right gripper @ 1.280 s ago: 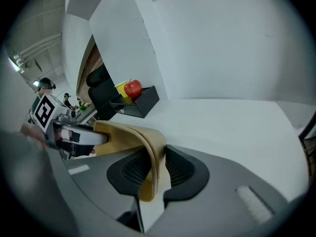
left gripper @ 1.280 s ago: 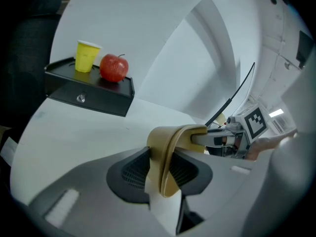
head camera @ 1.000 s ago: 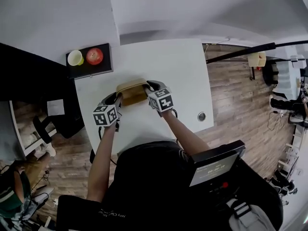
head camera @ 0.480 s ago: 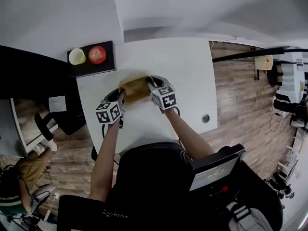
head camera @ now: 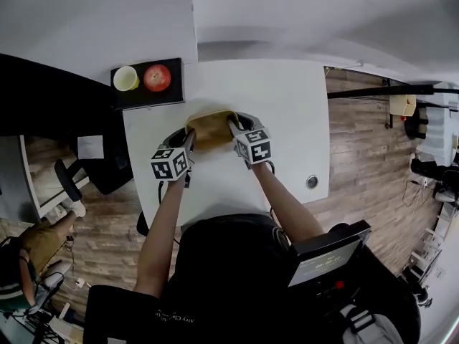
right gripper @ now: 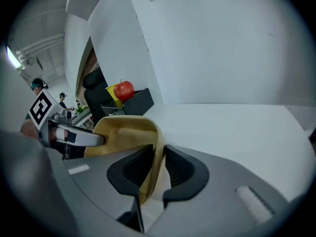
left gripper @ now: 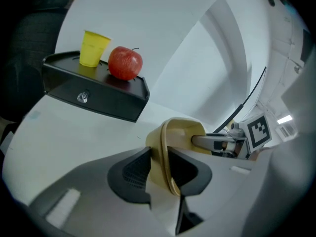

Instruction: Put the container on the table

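The white table (head camera: 276,120) bears one tan container (head camera: 212,129) and, at its far left corner, one black tray (head camera: 147,96). That corner also has one red apple (head camera: 157,77) and one yellow cup (head camera: 126,78). Two grippers are over the table: the left gripper (head camera: 189,139) and the right gripper (head camera: 234,126).

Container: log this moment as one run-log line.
container: tan, over table, contact unclear | left gripper: shut on container rim | right gripper: shut on opposite rim

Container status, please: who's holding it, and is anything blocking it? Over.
Left gripper, right gripper: each shut on container rim. Container low over table, touchdown unclear. Tray with apple and cup stands aside.
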Available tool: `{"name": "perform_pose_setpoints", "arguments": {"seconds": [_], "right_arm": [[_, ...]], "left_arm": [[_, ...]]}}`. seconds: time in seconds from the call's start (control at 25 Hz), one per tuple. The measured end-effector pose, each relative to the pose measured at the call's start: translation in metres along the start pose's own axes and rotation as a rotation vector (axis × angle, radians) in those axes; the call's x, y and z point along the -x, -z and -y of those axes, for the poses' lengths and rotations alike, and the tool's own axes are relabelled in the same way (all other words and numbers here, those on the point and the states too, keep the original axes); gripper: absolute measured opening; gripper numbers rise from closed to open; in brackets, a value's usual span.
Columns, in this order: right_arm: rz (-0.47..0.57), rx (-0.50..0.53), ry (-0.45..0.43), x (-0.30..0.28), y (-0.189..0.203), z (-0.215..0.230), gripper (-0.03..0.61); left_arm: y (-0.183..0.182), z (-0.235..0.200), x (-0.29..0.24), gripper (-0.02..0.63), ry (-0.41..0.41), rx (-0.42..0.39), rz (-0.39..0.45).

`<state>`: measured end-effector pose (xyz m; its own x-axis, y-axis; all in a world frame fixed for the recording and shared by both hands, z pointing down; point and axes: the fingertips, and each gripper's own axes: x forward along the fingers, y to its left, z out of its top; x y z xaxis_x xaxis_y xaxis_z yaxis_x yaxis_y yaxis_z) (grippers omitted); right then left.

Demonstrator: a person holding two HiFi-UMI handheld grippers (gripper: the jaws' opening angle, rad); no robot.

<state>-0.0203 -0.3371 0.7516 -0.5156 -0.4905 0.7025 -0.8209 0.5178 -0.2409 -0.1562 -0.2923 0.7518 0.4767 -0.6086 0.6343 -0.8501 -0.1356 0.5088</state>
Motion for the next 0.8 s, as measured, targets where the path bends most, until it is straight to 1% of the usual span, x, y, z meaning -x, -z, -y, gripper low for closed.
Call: {"name": "perform_pose_setpoints", "arguments": {"seconds": [0.12,0.36,0.52,0.8], "right_arm": [[-0.017,-0.004,0.008,-0.002,0.007,0.001,0.095],[-0.037,0.002,0.015,-0.001,0.017,0.001,0.098],[-0.033,0.014,0.026,0.001,0.018,0.001,0.099],[-0.024,0.047,0.041,0.016,0.016,-0.001,0.111]], "left_arm": [[0.002,-0.001,0.0,0.094,-0.017,-0.018,-0.005],[0.003,-0.001,0.0,0.092,-0.011,-0.015,-0.011],[0.001,-0.002,0.001,0.092,-0.016,-0.02,-0.006],[0.005,-0.004,0.01,0.103,-0.05,-0.037,-0.009]]}}
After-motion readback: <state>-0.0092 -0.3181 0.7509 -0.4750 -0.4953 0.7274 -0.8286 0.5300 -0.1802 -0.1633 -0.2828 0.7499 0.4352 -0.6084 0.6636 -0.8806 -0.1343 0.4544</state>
